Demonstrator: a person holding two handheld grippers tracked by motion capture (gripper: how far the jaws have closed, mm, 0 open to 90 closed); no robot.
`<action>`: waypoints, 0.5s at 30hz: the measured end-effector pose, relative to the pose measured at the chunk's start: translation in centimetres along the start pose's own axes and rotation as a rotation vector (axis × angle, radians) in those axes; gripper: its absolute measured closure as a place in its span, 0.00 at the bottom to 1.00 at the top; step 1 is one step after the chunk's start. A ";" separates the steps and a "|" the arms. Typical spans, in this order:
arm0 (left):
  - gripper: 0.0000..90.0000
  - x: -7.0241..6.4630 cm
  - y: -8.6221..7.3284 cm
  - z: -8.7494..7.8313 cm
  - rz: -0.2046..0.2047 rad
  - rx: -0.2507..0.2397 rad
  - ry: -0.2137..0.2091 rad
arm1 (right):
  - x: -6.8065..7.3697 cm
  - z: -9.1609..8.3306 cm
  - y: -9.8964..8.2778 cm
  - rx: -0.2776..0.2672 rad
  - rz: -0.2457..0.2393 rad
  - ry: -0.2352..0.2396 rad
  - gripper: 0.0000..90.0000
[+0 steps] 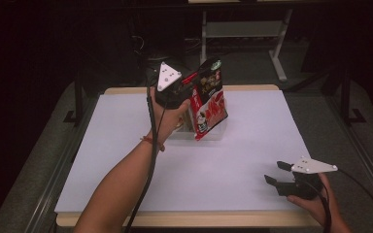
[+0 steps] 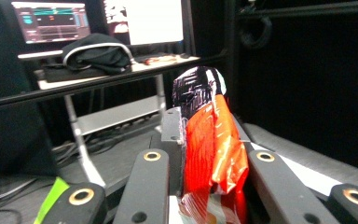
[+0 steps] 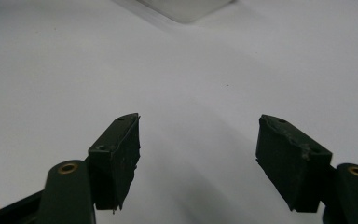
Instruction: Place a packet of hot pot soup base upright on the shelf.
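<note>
left gripper (image 1: 187, 90): jaws pinching red snack bag (image 1: 208, 99), held in the air | bag hangs over clear container (image 1: 184, 130) at table (image 1: 126, 145) centre; container's contents cannot be told | right gripper (image 1: 278, 172): jaws spread wide, nothing between them, low at near right table edge

Snack bag (image 1: 209, 99): printed characters on the red and black front, too small and blurred to read (a round green badge sits at its top corner, also unreadable).
Far monitor (image 2: 51, 21): coloured bars and lines on a dark screen, no legible words.
Neighbouring white screen (image 2: 154, 21): washed out, nothing readable.
</note>
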State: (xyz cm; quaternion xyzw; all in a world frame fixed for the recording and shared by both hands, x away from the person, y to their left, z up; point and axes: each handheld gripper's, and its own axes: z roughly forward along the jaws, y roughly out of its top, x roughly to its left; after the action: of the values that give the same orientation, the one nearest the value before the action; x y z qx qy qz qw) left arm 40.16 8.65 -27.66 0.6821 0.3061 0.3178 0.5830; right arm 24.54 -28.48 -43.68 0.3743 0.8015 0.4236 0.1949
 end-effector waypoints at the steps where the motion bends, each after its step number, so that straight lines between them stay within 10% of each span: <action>1: 0.84 0.0 -0.1 0.2 -0.001 0.003 0.009 | 0.0 0.0 0.0 0.001 -0.001 0.001 0.33; 8: 0.84 -0.6 -0.2 2.0 0.053 0.041 0.080 | 0.0 0.0 -0.1 0.002 0.000 0.002 0.33; 15: 0.84 -0.3 -0.7 3.6 0.015 0.056 0.111 | 0.0 0.0 -0.1 -0.001 -0.003 0.003 0.33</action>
State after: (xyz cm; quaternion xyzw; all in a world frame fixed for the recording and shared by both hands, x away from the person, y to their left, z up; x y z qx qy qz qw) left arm 42.84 6.36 -28.81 0.6817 0.3418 0.3507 0.5436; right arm 24.50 -28.50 -43.71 0.3722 0.8022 0.4243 0.1946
